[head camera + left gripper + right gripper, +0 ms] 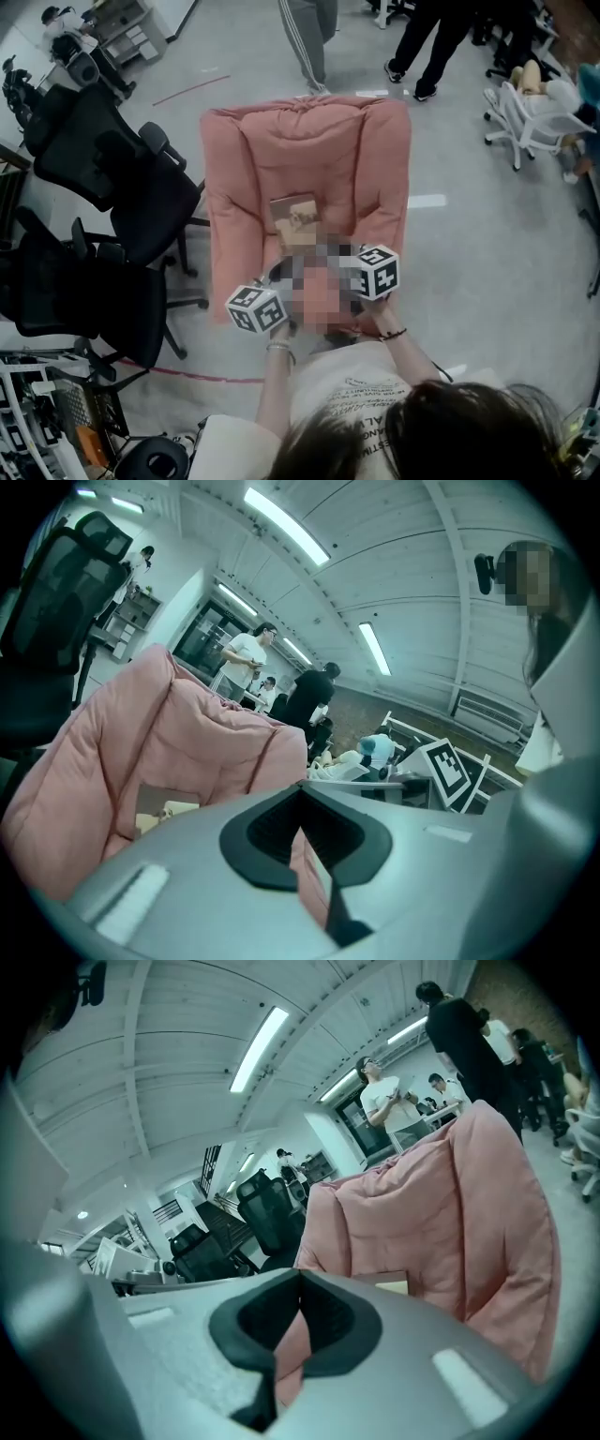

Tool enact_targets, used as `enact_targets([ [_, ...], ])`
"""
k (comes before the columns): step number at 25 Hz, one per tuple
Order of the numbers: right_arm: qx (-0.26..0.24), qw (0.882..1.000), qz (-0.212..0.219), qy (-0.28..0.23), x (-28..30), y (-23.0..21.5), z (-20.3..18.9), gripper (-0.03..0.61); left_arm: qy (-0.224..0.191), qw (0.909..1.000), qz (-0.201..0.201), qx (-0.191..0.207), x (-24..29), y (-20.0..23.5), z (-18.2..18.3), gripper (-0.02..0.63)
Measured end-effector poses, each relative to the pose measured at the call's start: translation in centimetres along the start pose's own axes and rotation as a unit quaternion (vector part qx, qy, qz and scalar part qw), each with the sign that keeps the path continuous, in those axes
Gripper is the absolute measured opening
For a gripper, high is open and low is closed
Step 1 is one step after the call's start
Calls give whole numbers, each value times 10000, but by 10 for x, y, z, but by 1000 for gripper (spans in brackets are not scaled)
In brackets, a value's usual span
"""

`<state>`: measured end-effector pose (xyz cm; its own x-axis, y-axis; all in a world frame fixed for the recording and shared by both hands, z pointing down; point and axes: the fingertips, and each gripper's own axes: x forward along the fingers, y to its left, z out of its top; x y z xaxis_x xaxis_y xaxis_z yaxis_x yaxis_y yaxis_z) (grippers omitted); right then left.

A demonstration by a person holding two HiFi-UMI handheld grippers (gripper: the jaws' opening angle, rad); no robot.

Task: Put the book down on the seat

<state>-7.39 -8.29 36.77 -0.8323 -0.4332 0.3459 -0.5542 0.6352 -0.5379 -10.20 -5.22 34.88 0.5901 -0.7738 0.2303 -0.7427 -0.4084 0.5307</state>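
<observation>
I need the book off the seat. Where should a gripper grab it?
Grip the book by its near edge, probably coming in from the open front of the seat. It lies close to the backrest, with cushioned sides left and right, so only that edge looks free for the jaws.

Book (293, 214) on the armchair (309, 141) seat
It lies mid-seat, before the backrest; office chairs (122, 202) stand left of the armchair, people (309, 37) behind it.

White printed T-shirt (352, 398); dark wrist bracelet (394, 335); grey left hand-held gripper (302, 829), right hand-held gripper (298, 1305), black-white marker cubes (256, 309) (377, 271).
</observation>
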Motion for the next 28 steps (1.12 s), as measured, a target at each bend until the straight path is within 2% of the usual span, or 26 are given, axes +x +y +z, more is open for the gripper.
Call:
enact_targets([
  [13, -398, 9983, 317, -296, -17, 26, 20, 3, -230, 9983, -199, 505, -5, -22, 17, -3],
  [28, -456, 9973, 399, -414, -20, 34, 23, 3, -299, 9972, -223, 648, -16, -19, 17, -3],
])
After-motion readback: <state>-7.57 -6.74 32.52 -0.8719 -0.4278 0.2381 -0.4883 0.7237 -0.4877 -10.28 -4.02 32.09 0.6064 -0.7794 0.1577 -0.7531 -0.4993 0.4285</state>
